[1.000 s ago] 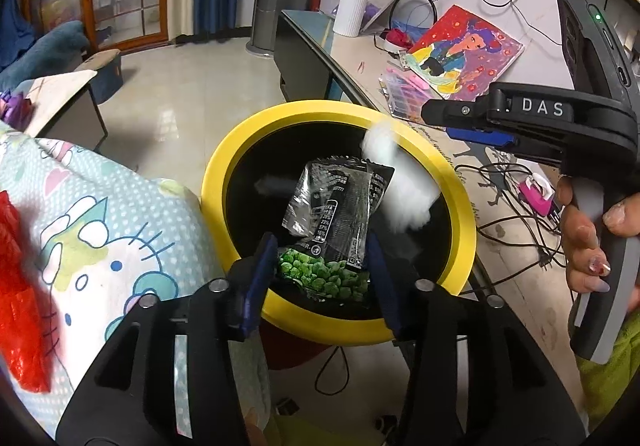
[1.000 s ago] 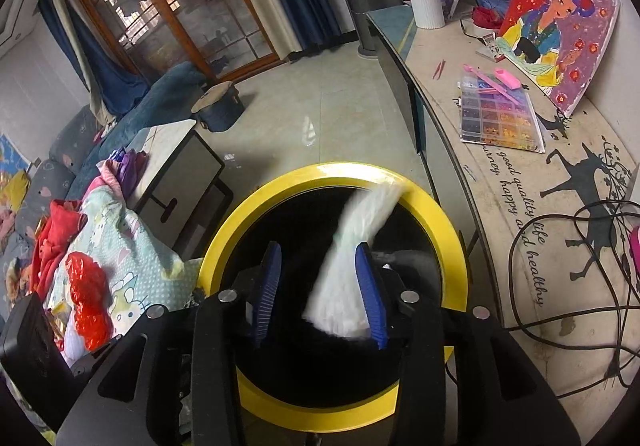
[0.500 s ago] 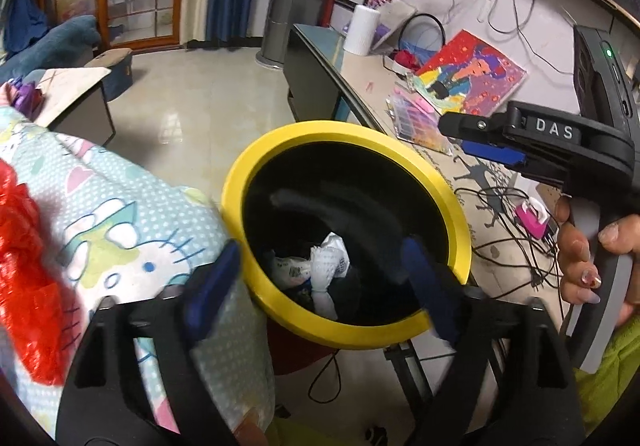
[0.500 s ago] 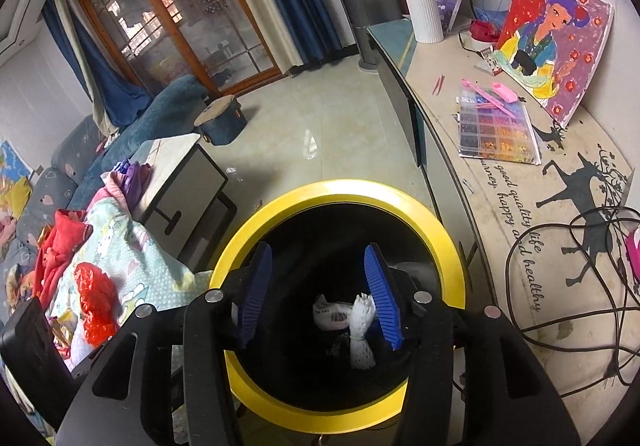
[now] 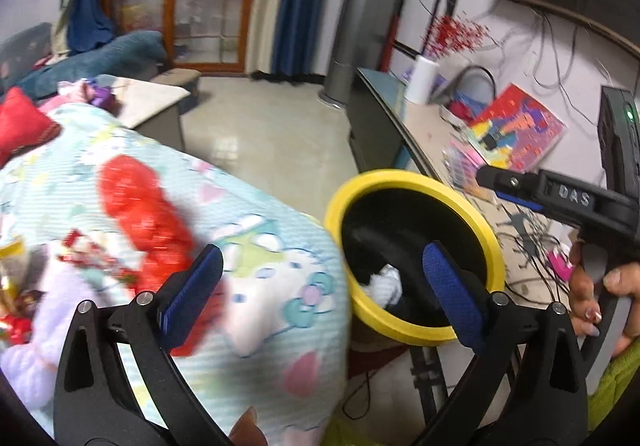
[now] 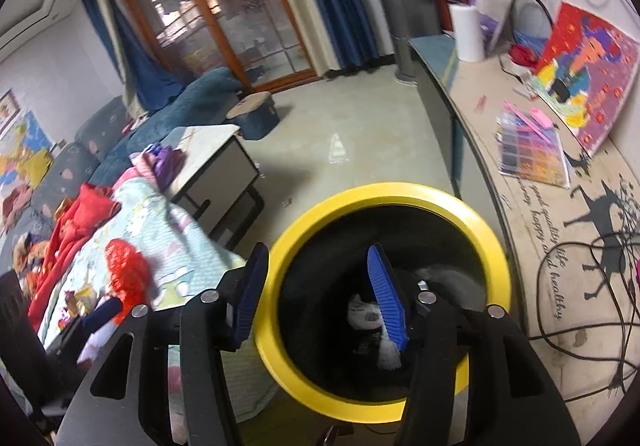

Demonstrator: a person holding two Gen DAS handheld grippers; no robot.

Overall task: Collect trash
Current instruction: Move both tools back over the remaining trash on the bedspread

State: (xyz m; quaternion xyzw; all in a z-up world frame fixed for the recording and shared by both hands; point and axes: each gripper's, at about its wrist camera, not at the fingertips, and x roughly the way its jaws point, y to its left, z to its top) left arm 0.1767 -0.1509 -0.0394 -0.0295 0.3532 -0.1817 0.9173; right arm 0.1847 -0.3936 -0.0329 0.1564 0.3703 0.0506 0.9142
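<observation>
Trash: crumpled white paper (image 5: 385, 283) sits at the bottom of the yellow-rimmed bin (image 5: 404, 178); in your right wrist view the same wad (image 6: 362, 312) shows low inside the bin (image 6: 400, 192), partly behind the blue pad. More trash is on the bed: a red mesh bag (image 5: 144, 214) lies on the cartoon-print blanket (image 5: 272, 286), with blurred wrappers near it at far left. The bin stands just beside the blanket edge, between the bed and the long bench (image 6: 560, 226).

Your left hand-held gripper (image 5: 320, 278) is spread wide and empty, one pad over the blanket, the other over the bin mouth. Your right hand-held gripper (image 6: 320, 286) is also wide and empty, straddling the bin's near-left rim. It shows in the left view (image 5: 520, 186) above the bin's far side, your hand (image 5: 600, 298) on its grip.
</observation>
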